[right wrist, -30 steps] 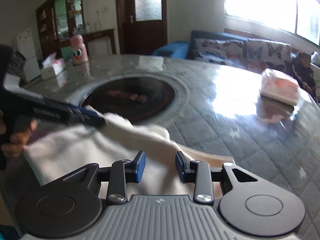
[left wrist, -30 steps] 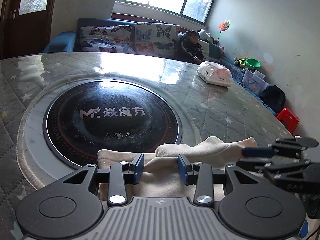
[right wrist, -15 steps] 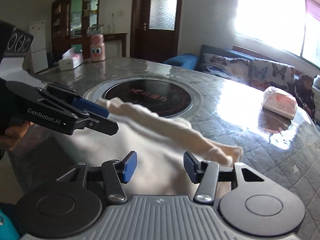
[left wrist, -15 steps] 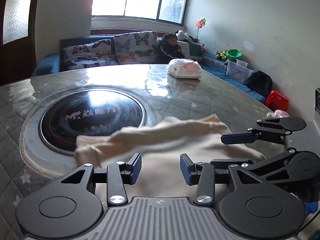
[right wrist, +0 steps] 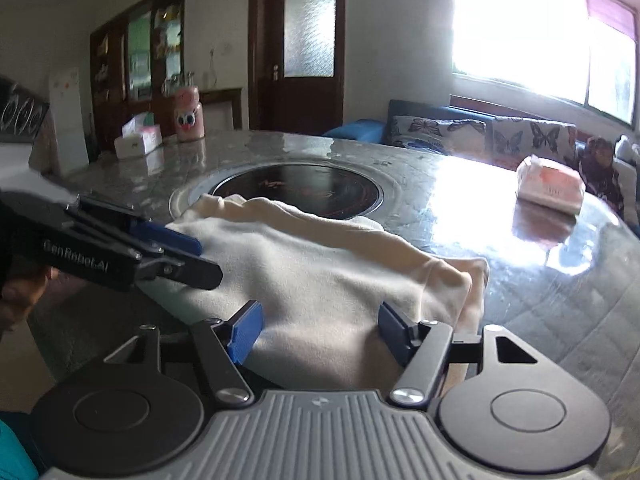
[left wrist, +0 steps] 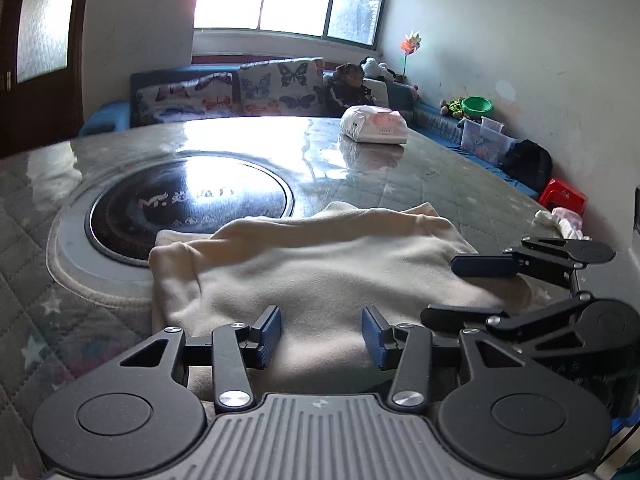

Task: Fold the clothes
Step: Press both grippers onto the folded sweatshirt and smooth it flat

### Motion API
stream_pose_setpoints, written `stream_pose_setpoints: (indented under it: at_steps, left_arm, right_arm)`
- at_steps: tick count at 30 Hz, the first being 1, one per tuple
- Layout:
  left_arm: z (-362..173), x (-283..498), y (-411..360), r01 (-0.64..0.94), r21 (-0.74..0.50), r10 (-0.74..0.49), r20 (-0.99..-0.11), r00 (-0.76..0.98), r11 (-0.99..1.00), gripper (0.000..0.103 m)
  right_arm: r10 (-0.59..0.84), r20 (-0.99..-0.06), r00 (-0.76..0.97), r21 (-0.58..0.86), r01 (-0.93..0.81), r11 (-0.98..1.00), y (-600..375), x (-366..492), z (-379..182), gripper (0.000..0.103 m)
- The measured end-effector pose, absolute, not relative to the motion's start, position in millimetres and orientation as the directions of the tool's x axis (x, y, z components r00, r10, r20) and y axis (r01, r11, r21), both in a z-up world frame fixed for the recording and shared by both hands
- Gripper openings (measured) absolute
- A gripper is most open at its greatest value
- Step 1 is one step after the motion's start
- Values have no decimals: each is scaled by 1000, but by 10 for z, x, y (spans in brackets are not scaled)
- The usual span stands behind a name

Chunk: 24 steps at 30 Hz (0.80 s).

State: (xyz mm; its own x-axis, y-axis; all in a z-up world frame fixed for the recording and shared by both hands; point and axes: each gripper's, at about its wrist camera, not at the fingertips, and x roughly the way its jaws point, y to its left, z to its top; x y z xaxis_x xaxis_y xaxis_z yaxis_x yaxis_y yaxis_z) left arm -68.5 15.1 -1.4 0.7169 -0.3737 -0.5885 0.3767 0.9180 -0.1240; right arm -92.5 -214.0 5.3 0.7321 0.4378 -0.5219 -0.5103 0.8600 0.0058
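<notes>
A cream garment (left wrist: 320, 264) lies folded on the round table, its far edge over the rim of the black hotplate (left wrist: 188, 200). It also shows in the right wrist view (right wrist: 320, 272). My left gripper (left wrist: 321, 334) is open and empty over the garment's near edge. My right gripper (right wrist: 319, 332) is open and empty over the same near edge. The right gripper also shows at the right of the left wrist view (left wrist: 476, 288), open. The left gripper shows at the left of the right wrist view (right wrist: 188, 258), open.
A white and pink packet (left wrist: 374, 125) lies at the table's far right side. A tissue box (right wrist: 138, 142) and a pink jar (right wrist: 189, 119) stand at the far left. A sofa (left wrist: 240, 92) runs behind the table. A red stool (left wrist: 562, 197) is on the floor.
Both grippers have pulled back toward the near edge and opened wider. The garment has settled flat on the table, released by both grippers.
</notes>
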Motion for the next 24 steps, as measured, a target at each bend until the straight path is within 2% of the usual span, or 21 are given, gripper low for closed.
stream_pose_setpoints:
  at_steps: [4,6,13,16,17,22,24]
  left_arm:
    - [40,-732,139,381,-117,-375,-578,725,917,51]
    - [33,-744,138,381,-117,-375,-578,725,917,52]
    - [12,-784,136,381,-117,-375,-579,724,917,55]
    - [20,-781,139,376,-118,-372,-577,728,919,62]
    - [23,-781,140,374,-119,-371,-576,729,920,66]
    - [37,-776,145,366,-120,-366,-572,734,923,77]
    - [43,-775,147,363,-121,-364,-571,736,924,81]
  right_arm:
    - [436,-500,748,-21,-514,858,-2134,-989,129,66]
    - [434,-503,747,-30,-517,855,-2135,-1011,98,73]
    - [447,-484,752,0,-511,860,-2177,-1059,61,75]
    - [442,-455,773,1,-496,868,-2213,-1082,119,81]
    - [431,-460,777,-4,-487,874,-2218,-1071,104,88]
    - [400,-486,777,-15,-465,885,-2249,-1058,23,90]
    - [390,-468,793,-27,-454,891,-2269,-1080,74,99]
